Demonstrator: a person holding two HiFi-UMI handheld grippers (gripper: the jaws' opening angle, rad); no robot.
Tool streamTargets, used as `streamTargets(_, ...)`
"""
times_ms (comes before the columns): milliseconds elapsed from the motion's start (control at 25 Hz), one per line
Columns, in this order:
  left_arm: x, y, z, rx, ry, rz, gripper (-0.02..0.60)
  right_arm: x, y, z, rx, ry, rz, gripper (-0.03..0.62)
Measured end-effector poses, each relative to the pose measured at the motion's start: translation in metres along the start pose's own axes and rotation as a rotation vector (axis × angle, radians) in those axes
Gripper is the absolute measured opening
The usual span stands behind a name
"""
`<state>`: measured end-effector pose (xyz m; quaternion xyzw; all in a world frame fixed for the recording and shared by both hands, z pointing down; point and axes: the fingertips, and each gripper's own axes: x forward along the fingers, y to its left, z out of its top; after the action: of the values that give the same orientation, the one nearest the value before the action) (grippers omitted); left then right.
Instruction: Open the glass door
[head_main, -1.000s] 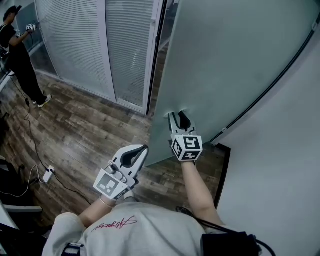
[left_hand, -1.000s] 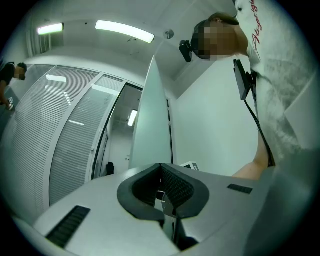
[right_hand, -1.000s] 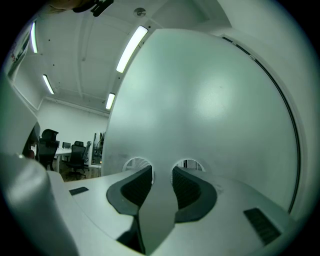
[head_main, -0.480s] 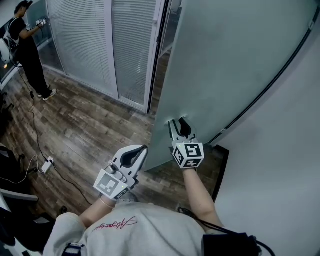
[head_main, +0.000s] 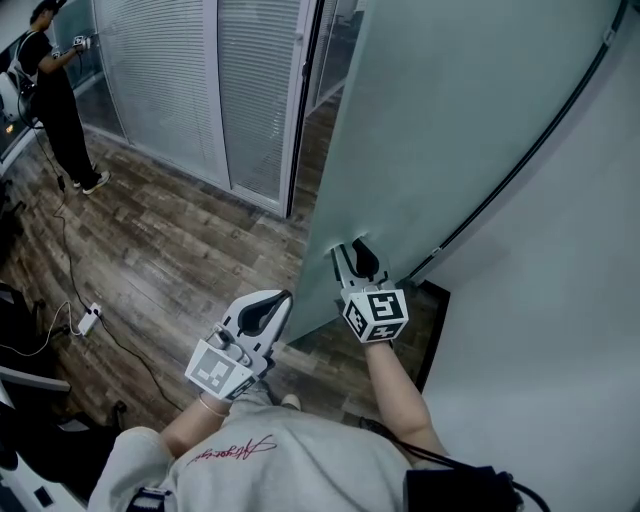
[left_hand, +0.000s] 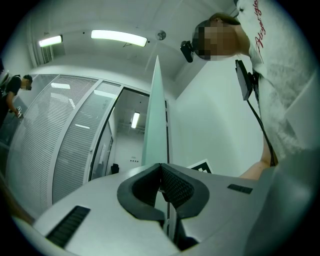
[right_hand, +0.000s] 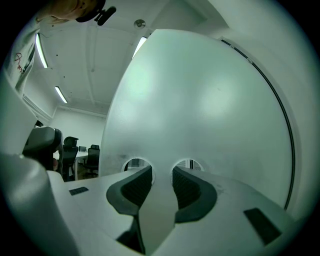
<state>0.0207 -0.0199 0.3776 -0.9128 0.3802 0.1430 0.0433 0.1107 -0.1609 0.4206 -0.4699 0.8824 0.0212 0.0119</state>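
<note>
Your right gripper (head_main: 352, 248) clamps the strip between two holes (right_hand: 135, 163) in the glass door (head_main: 450, 130), while your left gripper (head_main: 286, 296) hangs closed and empty.

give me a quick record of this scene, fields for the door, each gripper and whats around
door: frosted glass, partly open
holes: two round ones low in the door
right gripper: at the door, fingers one in each hole, seemingly clamped on the glass strip between them
left gripper: shut, empty, clear of the door
floor: dark wood planks
background: another person standing by the blinds
</note>
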Motion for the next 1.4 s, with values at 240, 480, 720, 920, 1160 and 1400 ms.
streamTargets(240,-0.006,-0.020,-0.002,-0.008,0.012,-0.066,0.012,-0.030,0.001,-0.002,0.003,-0.022,0.007,0.133)
streamTargets(480,-0.010,-0.035,0.004,-0.034,0.037,-0.169,0.012,-0.063,0.001,0.001,0.007,-0.033,-0.002,0.133)
streamTargets(720,-0.012,-0.053,0.000,-0.060,0.032,-0.253,0.012,-0.096,-0.001,0.000,0.006,-0.051,-0.005,0.129)
streamTargets(920,-0.014,-0.068,-0.007,-0.058,0.066,-0.272,0.012,-0.122,-0.003,0.006,0.006,-0.066,0.005,0.126)
streamTargets(1160,-0.011,-0.091,-0.002,-0.035,0.057,-0.268,0.012,-0.149,-0.005,0.008,0.026,-0.046,0.061,0.123)
streamTargets(1400,-0.003,-0.128,-0.003,-0.053,0.030,-0.232,0.012,-0.179,-0.009,0.008,0.039,-0.044,0.100,0.118)
